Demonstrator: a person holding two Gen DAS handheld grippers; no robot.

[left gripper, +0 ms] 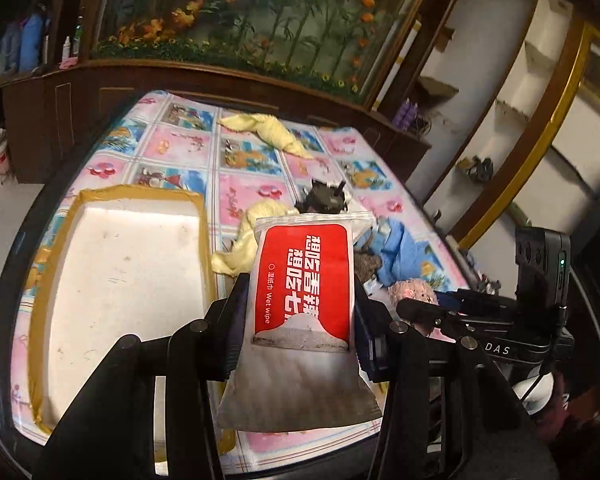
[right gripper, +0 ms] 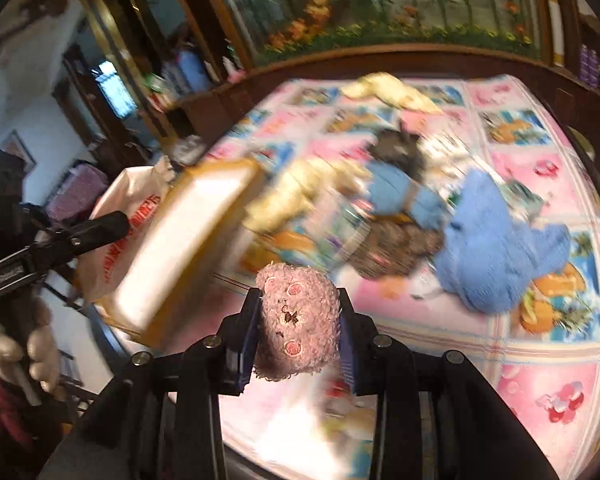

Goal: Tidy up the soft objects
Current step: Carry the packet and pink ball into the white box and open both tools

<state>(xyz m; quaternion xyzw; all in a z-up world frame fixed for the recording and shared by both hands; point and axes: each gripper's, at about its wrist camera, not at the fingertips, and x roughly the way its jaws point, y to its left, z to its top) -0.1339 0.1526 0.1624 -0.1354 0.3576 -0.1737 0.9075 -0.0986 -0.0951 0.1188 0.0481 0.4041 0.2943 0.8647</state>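
Jaws of my left gripper (left gripper: 300, 320) pinch one wipe pack (left gripper: 300, 300) above the table (left gripper: 180, 144), beside one white tray (left gripper: 120, 280). My right gripper (right gripper: 298, 330) clamps one pink plush (right gripper: 296, 320). Two yellow cloths (left gripper: 268, 132), two blue cloths (right gripper: 500, 248) lie loose on the table.

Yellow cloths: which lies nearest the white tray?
The yellow cloth beside the white tray, behind the held wet wipe pack; the other yellow cloth lies farther back.
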